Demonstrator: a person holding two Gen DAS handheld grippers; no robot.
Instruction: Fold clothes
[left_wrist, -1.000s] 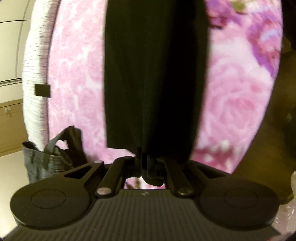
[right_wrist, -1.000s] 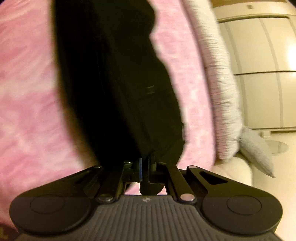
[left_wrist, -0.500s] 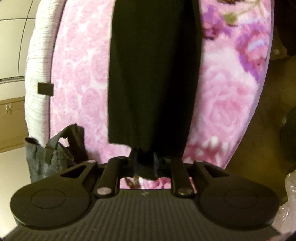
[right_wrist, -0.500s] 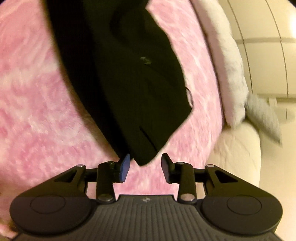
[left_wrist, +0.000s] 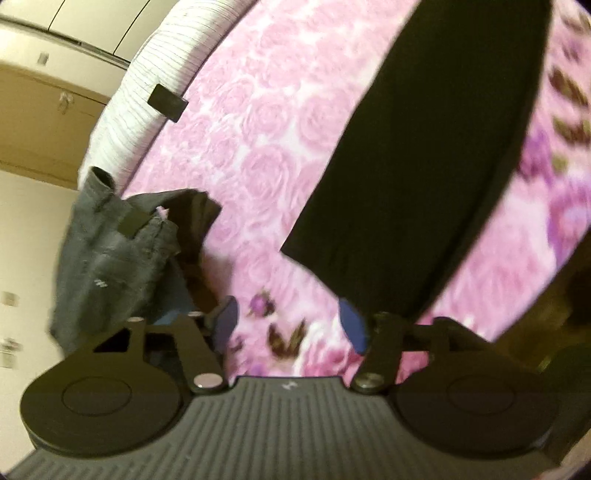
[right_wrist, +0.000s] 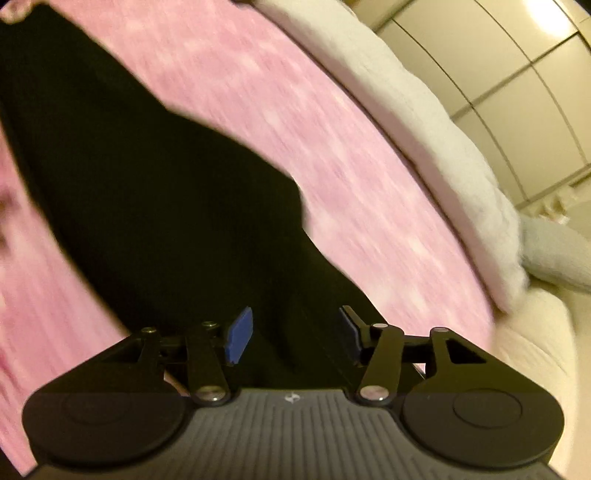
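Note:
A black garment (left_wrist: 424, 162) lies flat in a long folded strip on the pink rose-patterned blanket (left_wrist: 258, 155). My left gripper (left_wrist: 291, 325) is open and empty, just off the strip's near end, over bare blanket. In the right wrist view the black garment (right_wrist: 155, 206) spreads wide under and ahead of my right gripper (right_wrist: 295, 332), which is open with its blue pads apart just above the cloth. Both views are motion-blurred.
Grey jeans (left_wrist: 110, 254) lie crumpled at the blanket's left edge with a dark item beside them. A white ribbed mattress edge (left_wrist: 147, 88) runs along the left. A white quilt (right_wrist: 443, 155) and a grey pillow (right_wrist: 554, 251) border the bed on the right. Wardrobe doors stand behind.
Both grippers have let go of the black garment and opened. The left one has swung left toward the jeans. The right one has dropped closer over the cloth.

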